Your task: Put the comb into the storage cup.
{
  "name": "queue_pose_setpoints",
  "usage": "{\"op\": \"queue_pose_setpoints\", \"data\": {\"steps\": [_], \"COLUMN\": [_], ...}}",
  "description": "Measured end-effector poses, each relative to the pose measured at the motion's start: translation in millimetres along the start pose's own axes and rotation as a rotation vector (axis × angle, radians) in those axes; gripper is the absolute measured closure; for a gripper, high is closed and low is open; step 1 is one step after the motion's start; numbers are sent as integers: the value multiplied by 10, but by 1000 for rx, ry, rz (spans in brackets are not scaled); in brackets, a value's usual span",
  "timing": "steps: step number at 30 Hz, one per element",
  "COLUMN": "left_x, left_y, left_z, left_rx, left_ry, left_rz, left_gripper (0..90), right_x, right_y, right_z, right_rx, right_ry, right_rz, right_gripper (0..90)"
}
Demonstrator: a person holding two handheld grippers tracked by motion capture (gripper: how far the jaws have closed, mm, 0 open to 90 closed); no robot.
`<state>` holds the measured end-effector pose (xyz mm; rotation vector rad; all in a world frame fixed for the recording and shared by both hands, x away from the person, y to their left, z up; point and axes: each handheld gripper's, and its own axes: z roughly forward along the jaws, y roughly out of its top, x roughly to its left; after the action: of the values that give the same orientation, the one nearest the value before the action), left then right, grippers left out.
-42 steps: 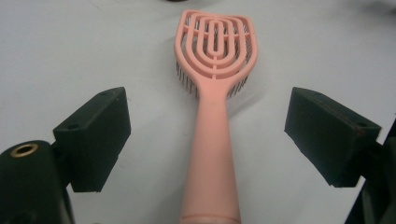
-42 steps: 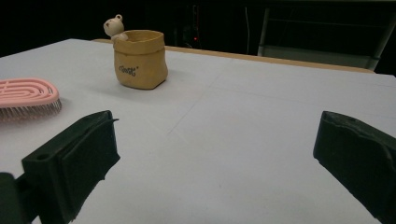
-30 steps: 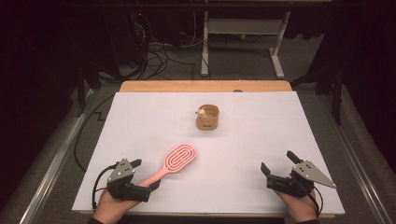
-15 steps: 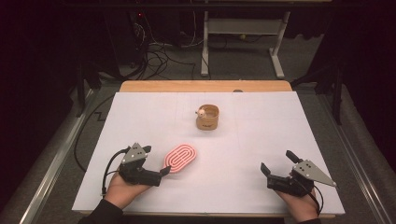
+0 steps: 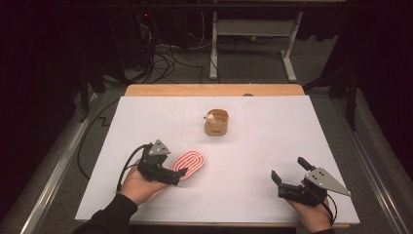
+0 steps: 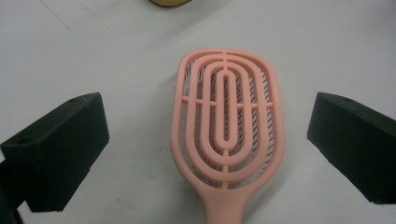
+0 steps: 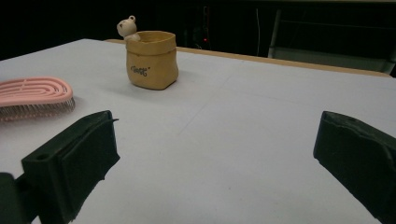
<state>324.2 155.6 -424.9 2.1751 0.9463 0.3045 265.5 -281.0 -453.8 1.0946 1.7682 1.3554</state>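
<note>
A pink slotted hairbrush [image 5: 191,165] lies bristles down on the white table cover, its head [image 6: 227,116] pointing away from me in the left gripper view. My left gripper [image 5: 176,176] hangs open over the brush's handle, one jaw on each side of the brush, neither touching it. A tan bag-shaped cup [image 5: 216,122] with a small white bear on its rim stands upright at mid-table, also seen as the cup [image 7: 152,59] in the right gripper view. My right gripper [image 5: 288,178] rests open near the front right of the table with nothing between its jaws.
The white cover [image 5: 292,131] spans a wooden table whose far edge [image 5: 214,89] shows bare wood. Behind it stand a white metal frame [image 5: 253,29] and loose cables [image 5: 165,58] on the floor. The brush [image 7: 35,95] sits left of the right gripper's jaws.
My left gripper moved forward along the brush handle toward its head and now straddles the handle. The brush stayed put. The right gripper has not moved.
</note>
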Motion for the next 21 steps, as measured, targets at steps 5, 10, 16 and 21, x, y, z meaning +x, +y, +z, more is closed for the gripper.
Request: {"op": "queue_pose_setpoints", "data": {"steps": [5,10,16,21], "left_x": [-47,-87,-99,-147], "left_y": [87,165,199,217], "left_z": [73,200,351,431], "left_rx": [50,116,183,223], "left_ry": [-7,-9,-15,-1], "left_rz": [21,33,41,68], "left_gripper": [0,0,0,0], "right_x": [14,16,16,18], "right_y": [-5,-1,-8,-7], "right_z": [1,6,13,9], "right_rx": [2,2,6,4], "right_ry": [2,4,5,5], "right_rz": [-5,-3,-3,-5], "right_gripper": [2,3,2,2]}}
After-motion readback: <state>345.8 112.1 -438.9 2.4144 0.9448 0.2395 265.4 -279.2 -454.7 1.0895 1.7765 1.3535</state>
